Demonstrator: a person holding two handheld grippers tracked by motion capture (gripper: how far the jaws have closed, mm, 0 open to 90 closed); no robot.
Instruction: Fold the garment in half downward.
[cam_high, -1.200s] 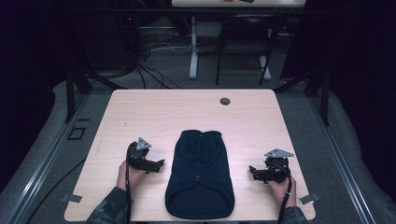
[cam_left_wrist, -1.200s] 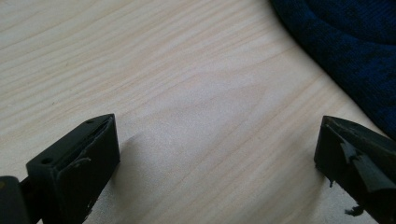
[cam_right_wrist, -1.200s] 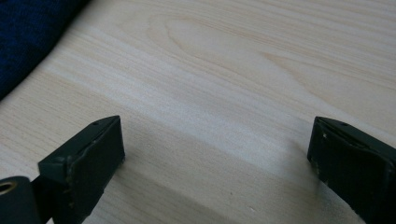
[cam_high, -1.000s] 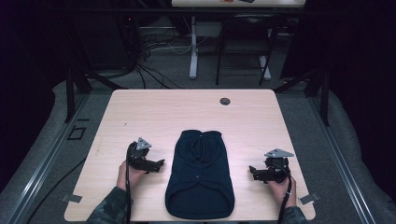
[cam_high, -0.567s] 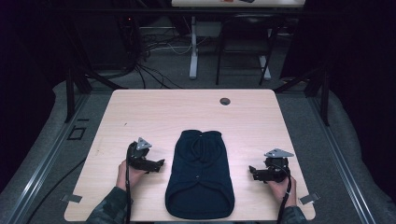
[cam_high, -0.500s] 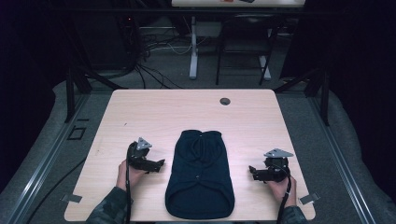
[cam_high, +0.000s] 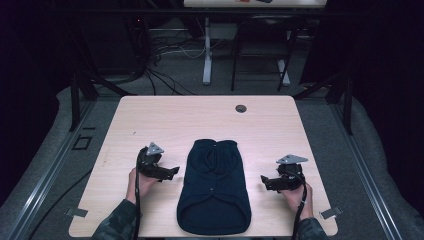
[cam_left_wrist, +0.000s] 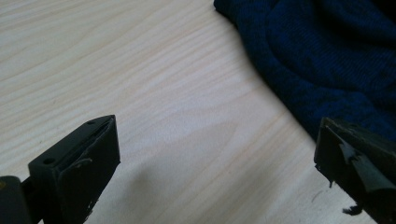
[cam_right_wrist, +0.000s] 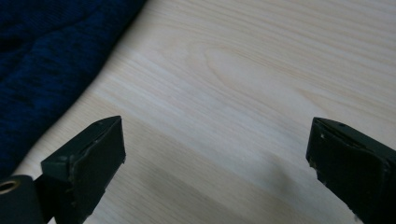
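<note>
While both grippers wait on the table (cam_high: 165, 120), one at each side of the dark blue sweater (cam_high: 214, 187), the work looks like it is just at its start: nothing is picked up yet. The left gripper (cam_high: 170, 172) sits just beside the sweater's left edge, with its jaws spread wide and nothing between them, and in the left gripper view the knit cloth (cam_left_wrist: 327, 56) lies just past the far jaw. The right gripper (cam_high: 266, 181) sits near the sweater's right edge, a little apart from it, and its jaws are spread wide too, with bare wood between them in the right gripper view, where the sweater (cam_right_wrist: 42, 56) shows off to one side. My guess is that the job is to fold or move the sweater, so the next move calls for each gripper to slide in to the edge closest to it, get a jaw under the cloth, and pinch it. The sweater lies flat in the middle of the near half of the table, with its neck end pointing away from the person and its wide bottom hem close to the near edge. It looks soft, thick and knitted, with gentle folds, and its sleeves seem tucked in, though I cannot tell for sure. A small dark round hole (cam_high: 241, 108) sits far off by the back edge of the table.
</note>
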